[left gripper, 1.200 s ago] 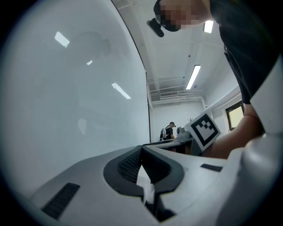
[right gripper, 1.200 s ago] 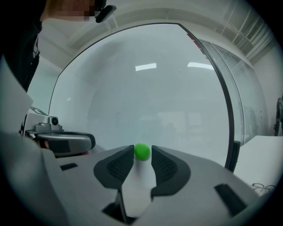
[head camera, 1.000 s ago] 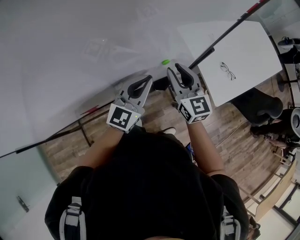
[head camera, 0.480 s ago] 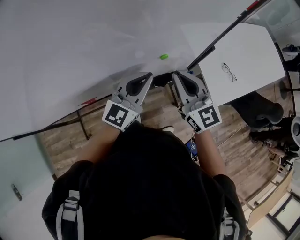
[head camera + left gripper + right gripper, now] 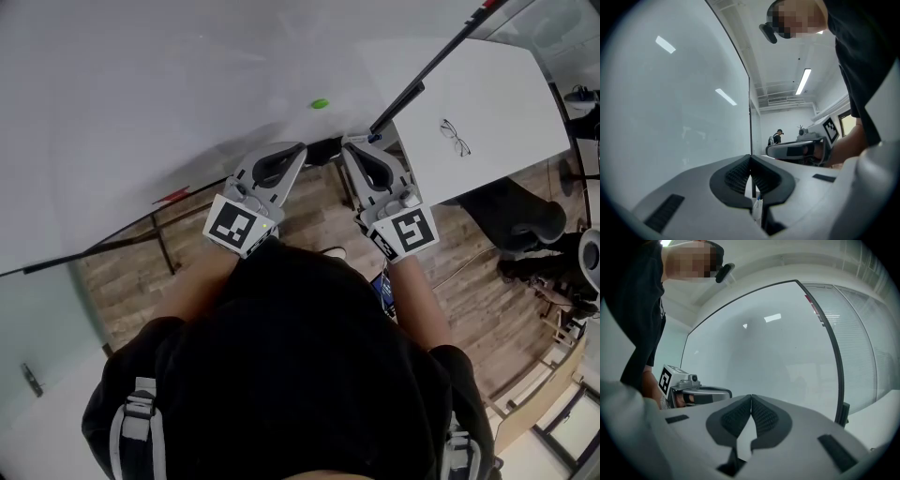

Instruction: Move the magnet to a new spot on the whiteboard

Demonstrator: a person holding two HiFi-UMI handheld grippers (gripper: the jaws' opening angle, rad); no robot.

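**Item 1: my left gripper** (image 5: 297, 150). A grey plastic two-jaw claw with black ribbed pads (image 5: 736, 176). A black-and-white square-marker cube (image 5: 234, 225) sits at its rear. The jaws are closed tip to tip with nothing between them. It points ahead, away from my chest.

**Item 2: my right gripper** (image 5: 346, 143). The same grey make, with its own marker cube (image 5: 403, 231). The jaws are together, the ribbed pads (image 5: 764, 418) meet along a thin seam, and it is empty.

**Arrangement:** The two claws lie side by side in front of me. They angle slightly inward, with their tips near each other but apart.

**Item 3: my bare left forearm** (image 5: 197, 291) and **bare right forearm** (image 5: 420, 295). Both reach forward from black short sleeves (image 5: 150, 356), one behind each cube.
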